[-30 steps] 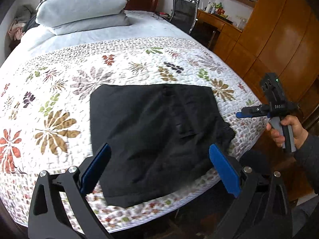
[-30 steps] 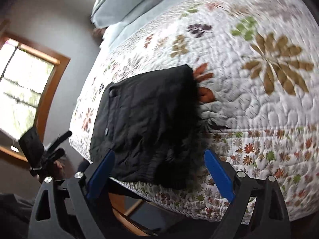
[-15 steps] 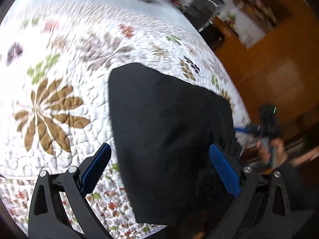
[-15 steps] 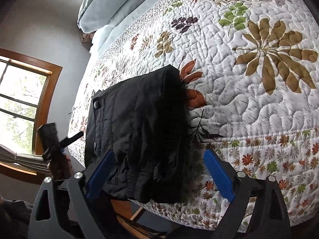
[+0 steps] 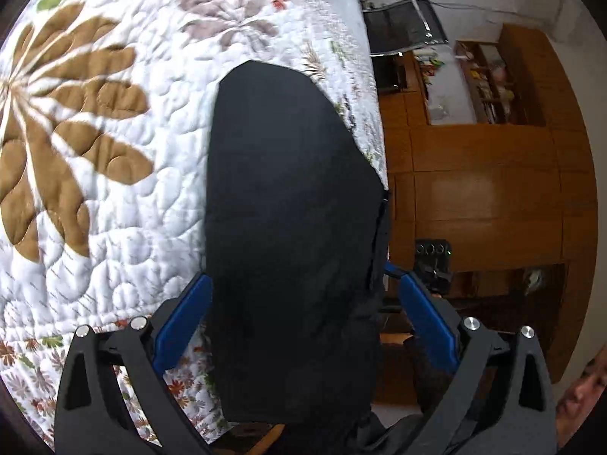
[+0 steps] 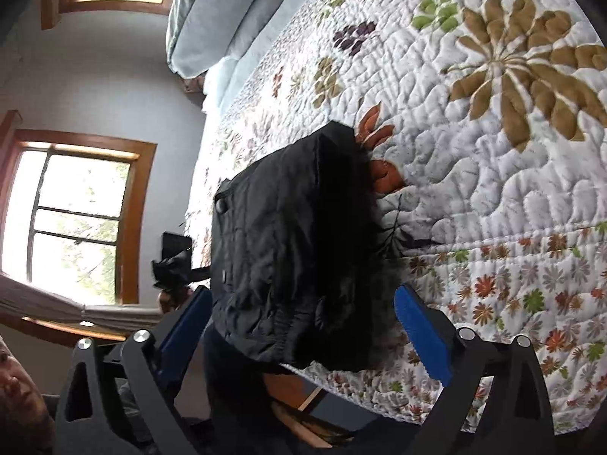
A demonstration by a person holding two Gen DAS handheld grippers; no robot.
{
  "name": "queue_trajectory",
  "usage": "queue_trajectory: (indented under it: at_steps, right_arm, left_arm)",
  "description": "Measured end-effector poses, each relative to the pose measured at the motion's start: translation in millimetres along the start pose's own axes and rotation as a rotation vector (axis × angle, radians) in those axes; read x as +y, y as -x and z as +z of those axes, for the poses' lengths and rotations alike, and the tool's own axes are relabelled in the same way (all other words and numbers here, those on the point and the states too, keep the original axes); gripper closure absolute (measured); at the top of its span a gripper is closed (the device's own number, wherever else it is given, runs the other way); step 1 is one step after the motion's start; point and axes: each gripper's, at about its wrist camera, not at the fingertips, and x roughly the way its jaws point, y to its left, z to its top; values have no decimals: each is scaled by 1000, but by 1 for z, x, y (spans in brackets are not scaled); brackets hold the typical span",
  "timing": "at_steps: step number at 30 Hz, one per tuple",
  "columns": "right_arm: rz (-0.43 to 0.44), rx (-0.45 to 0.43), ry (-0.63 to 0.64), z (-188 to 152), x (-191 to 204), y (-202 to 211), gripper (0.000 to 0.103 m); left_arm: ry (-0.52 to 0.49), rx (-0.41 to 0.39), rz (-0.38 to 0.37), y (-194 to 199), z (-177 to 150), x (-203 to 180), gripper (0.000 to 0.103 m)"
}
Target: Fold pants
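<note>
Wooden cabinets [image 5: 485, 197] line the far wall of a bedroom, and a framed window [image 6: 72, 216] lights the other side. Most of the floor is taken by a bed under a white quilt [image 6: 493, 174] printed with leaves and flowers, with a grey pillow [image 6: 212, 26] at its head. Folded black pants [image 5: 288, 227] lie on the quilt at the bed's edge, one end drooping over it. Both grippers point at that end. On the left gripper [image 5: 303, 318] the blue fingers stand wide apart with the cloth between them, unpinched. Jaws on the right gripper [image 6: 303, 326] are opening, flanking the pants' bunched edge without pressing it.
</note>
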Motion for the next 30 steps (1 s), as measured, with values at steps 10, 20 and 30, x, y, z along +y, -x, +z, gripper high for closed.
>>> queue_trajectory:
  at_steps: [10, 20, 30]
  right_arm:
    - [19, 136, 19, 13, -11, -53, 3]
    - [136, 145, -18, 25, -21, -70, 3]
    - [147, 195, -10, 23, -18, -82, 4]
  left_arm:
    - [23, 46, 13, -12, 2, 8, 5]
    - [52, 74, -21, -21, 13, 15, 5]
    - [27, 144, 2, -40, 15, 15, 8]
